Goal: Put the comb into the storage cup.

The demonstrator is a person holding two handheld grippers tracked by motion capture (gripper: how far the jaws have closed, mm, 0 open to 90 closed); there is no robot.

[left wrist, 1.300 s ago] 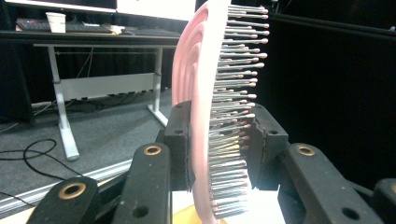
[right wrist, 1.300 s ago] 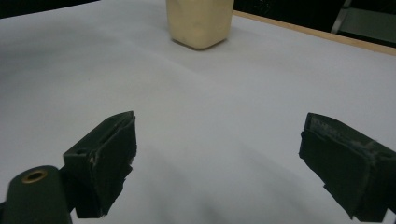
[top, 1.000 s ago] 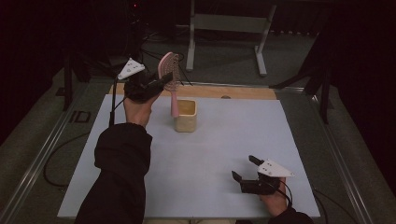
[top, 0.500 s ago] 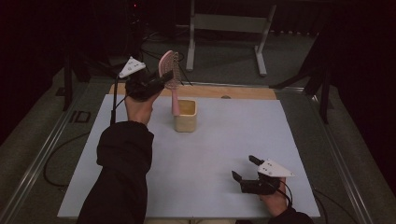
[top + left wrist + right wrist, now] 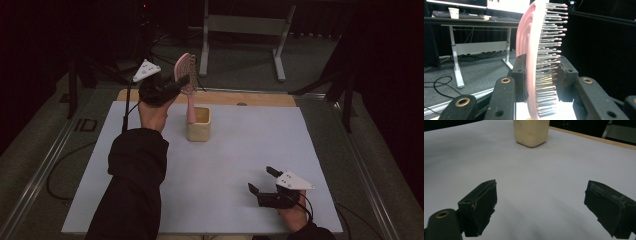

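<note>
Overhead, left gripper (image 5: 184, 82) clamps pink hairbrush (image 5: 185, 70), handle dipping into cream cup (image 5: 199, 125) below; own view reveals bristles (image 5: 549, 62). Right gripper (image 5: 263, 181) gapes wide.

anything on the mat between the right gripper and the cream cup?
Nothing. In the right gripper view, bare white mat runs from the open right gripper to the cream cup; the high view shows the same.

one hairbrush (image 5: 185, 75), one cup (image 5: 199, 124), two claws
</note>
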